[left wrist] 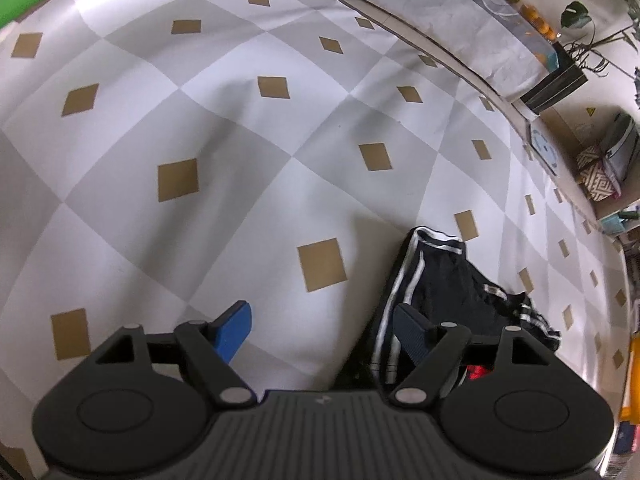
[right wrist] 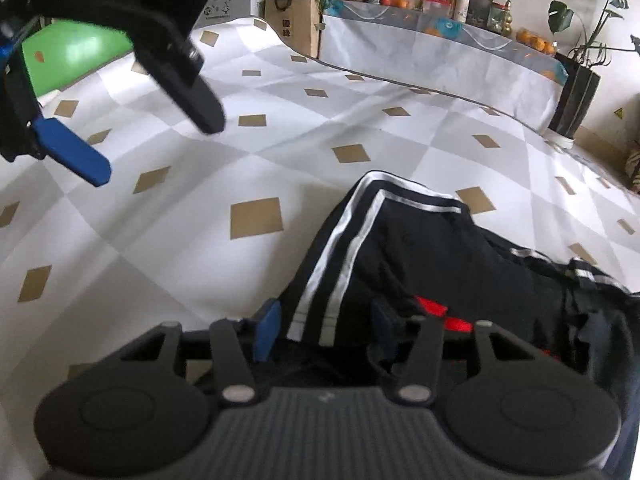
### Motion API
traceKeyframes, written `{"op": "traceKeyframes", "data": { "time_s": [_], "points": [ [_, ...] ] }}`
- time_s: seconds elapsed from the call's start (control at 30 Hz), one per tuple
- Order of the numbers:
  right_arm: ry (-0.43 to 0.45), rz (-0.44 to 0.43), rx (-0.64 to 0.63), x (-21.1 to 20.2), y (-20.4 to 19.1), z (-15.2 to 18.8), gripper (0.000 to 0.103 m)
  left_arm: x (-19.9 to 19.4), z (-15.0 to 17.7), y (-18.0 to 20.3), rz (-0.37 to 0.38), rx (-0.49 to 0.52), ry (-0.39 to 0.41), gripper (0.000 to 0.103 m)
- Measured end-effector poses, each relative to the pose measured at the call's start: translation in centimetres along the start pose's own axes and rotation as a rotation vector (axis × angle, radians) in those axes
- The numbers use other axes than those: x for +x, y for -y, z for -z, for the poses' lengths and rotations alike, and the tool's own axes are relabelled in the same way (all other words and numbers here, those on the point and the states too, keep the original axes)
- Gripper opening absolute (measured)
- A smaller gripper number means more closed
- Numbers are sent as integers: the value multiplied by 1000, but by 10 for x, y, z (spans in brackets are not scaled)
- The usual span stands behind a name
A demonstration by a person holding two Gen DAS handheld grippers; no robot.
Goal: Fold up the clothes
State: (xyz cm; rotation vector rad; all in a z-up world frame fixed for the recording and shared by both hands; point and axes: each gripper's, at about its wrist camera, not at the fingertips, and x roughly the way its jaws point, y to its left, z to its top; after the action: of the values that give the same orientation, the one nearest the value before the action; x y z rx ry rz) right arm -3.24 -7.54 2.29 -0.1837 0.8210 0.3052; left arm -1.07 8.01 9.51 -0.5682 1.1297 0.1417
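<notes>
Both grippers have fingers apart: right gripper [right wrist: 325, 330] straddles the black striped garment [right wrist: 420, 248] unclamped; left gripper [left wrist: 320, 328] hovers beside it, shown externally only by the right wrist view.

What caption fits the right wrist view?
Right hand-held gripper open over black white-striped garment on checkered cloth; left hand-held gripper open alongside.
</notes>
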Motion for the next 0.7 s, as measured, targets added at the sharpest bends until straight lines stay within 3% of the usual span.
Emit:
{"op": "traceKeyframes", "data": {
  "time_s": [0.17, 0.3, 0.43, 0.7],
  "points": [
    [1, -15, 13, 8, 1, 2, 41, -1, 1, 2, 4, -1, -3, 77],
    [9, -8, 3, 8, -3, 0, 15, -1, 0, 1, -10, -17, 6, 77],
    [5, -28, 90, 6, 10, -3, 1, 1, 1, 3, -14, -8, 2, 77],
    [86, 4, 217, -14, 44, -22, 1, 4, 3, 5, -28, 7, -6, 77]
  ]
}}
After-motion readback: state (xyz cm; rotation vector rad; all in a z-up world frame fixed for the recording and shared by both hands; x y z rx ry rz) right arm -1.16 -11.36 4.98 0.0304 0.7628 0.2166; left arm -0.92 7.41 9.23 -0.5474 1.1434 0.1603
